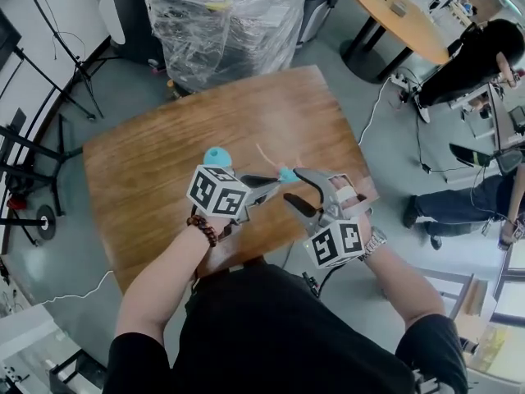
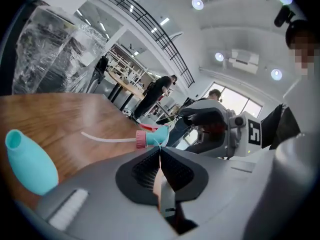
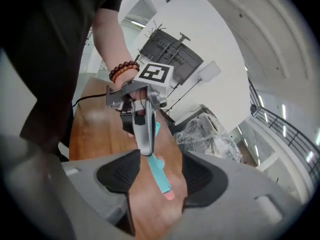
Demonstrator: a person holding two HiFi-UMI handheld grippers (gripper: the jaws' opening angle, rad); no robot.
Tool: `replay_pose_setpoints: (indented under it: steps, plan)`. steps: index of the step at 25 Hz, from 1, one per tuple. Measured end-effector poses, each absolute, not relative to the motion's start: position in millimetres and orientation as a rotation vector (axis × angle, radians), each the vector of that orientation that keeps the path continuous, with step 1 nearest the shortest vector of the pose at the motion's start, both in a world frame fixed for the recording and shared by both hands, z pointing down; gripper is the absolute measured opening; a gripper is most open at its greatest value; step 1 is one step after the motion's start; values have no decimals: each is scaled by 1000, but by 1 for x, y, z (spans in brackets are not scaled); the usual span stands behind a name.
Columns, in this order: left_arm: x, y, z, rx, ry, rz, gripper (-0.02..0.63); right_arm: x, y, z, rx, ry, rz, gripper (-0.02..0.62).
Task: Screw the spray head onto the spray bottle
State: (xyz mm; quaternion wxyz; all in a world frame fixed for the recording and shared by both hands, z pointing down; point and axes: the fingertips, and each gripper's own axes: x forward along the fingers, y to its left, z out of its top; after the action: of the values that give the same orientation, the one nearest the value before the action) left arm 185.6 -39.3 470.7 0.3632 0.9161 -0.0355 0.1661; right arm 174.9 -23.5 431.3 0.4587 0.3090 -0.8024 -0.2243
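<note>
A teal spray head (image 1: 287, 175) with a pink collar and a thin white tube hangs above the wooden table (image 1: 156, 162), and my left gripper (image 1: 275, 179) is shut on its teal end. In the left gripper view the spray head (image 2: 152, 137) sticks out just past the closed fingertips of the left gripper (image 2: 160, 150), tube pointing left. My right gripper (image 1: 293, 185) is open, facing the left one. In its own view, the spray head (image 3: 161, 179) lies in the gap of the right gripper (image 3: 160, 159), untouched. The teal bottle (image 1: 216, 154) rests on the table, also at the left of the left gripper view (image 2: 27, 161).
A plastic-wrapped load (image 1: 225, 19) stands beyond the table's far edge. A round orange table (image 1: 398, 11) and seated people (image 1: 472, 56) are at the right. Black stands (image 1: 25, 150) line the left side.
</note>
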Motion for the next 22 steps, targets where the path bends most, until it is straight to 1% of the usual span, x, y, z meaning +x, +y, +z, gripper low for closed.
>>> replay_pose_setpoints:
  steps: [4,6,8,11,16,18,20,22]
  plan:
    - [176,-40,443,2293,-38,251,23,167,-29,406,695,-1940,-669,255]
    - [169,-43,428,2252,-33,130,23,169,-34,389,757,-1978,-624,255]
    - [161,-49,413,2226,-54,16,23,175,-40,376,842,-2043,-496,255]
    - [148,-62,400,2223,-140,-114,23,190,-52,363,1037,-2198,-101,255]
    - [137,-72,392,2306,-308,-201,23,198,-66,371,1298,-2357,892,255]
    - [138,-72,391,2349,-359,-199,23,191,-70,381,1327,-2354,1196,256]
    - [141,-71,391,2389,-399,-188,23,179,-75,387,1341,-2359,1370,256]
    - [144,-69,391,2430,-434,-176,23,170,-84,392,1360,-2356,1427,256]
